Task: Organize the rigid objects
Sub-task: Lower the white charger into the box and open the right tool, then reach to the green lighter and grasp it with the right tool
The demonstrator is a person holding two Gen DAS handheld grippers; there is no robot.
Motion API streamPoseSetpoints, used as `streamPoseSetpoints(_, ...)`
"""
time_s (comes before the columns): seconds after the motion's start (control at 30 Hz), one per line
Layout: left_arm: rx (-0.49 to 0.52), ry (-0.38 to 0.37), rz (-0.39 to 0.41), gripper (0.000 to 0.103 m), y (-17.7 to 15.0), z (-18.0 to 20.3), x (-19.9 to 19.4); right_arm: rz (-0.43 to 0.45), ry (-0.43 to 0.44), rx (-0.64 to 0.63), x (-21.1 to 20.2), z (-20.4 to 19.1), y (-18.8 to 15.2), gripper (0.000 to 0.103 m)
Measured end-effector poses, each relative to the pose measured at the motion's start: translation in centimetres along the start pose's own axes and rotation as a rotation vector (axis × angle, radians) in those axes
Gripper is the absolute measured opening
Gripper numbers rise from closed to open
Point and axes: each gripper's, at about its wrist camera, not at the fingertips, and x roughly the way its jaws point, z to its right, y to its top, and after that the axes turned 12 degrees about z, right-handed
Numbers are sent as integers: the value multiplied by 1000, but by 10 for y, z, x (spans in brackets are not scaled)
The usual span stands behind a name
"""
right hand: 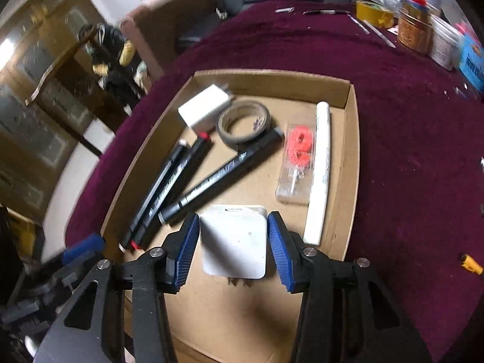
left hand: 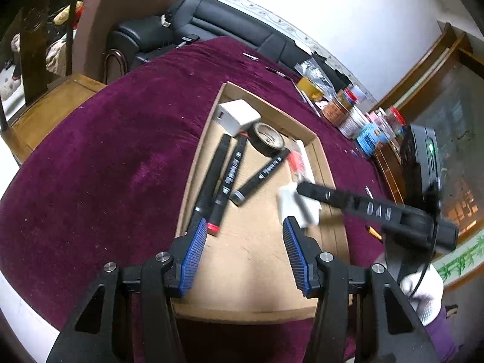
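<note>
Over maroon tablecloth (left hand: 106, 151), cardboard tray (left hand: 257, 287) (black sofa (left hand: 230, 21) behind)

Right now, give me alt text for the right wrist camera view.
The right gripper straddles a white charger over a cardboard tray on a maroon cloth, with a slight gap each side. The tray also holds three black markers, a tape roll and a white pen.

I'm seeing the white adapter (left hand: 298, 207) smeared by motion in the left wrist view, with the right tool (left hand: 302, 199) covering part of it. The jars (right hand: 435, 36) at the counter's far edge are blurring too much for me to read their labels, and the frame is cropping the blue one.
</note>
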Motion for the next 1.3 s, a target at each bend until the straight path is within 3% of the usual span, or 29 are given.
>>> streamPoseSetpoints(0.13,23,15,19,58,0,8,-8,111,-19,-3,-20,6,7,46)
streamPoseSetpoints(0.27,41,-4,23,59,-1,19,-12,239,-46,5,-64,31,7,50)
streamPoseSetpoints(0.37,71,-38,24,60,-4,36,-14,304,-129,34,-96,69,-1,54)
streamPoseSetpoints(0.57,144,-114,-4,65,-16,80,-10,314,-330,216,-149,185,-35,54)
streamPoseSetpoints(0.63,180,-135,-32,65,-24,98,-3,297,-346,309,-164,222,-50,54)
streamPoseSetpoints(0.73,232,-176,-84,65,-39,126,6,272,-366,343,-173,248,-64,54)
streamPoseSetpoints(0.9,290,-253,-177,65,-65,168,11,212,-345,413,-151,274,-69,55)
streamPoseSetpoints(1.0,343,-251,-179,65,-72,182,6,205,-282,410,-143,263,-73,57)
streamPoseSetpoints(1.17,352,-243,-184,65,-74,192,7,119,5,353,-126,222,-71,57)
streamPoseSetpoints(1.2,356,-243,-188,65,-75,194,7,137,9,332,-130,219,-68,57)
streamPoseSetpoints(1.3,373,-248,-201,65,-79,198,8,231,-157,267,-148,227,-46,57)
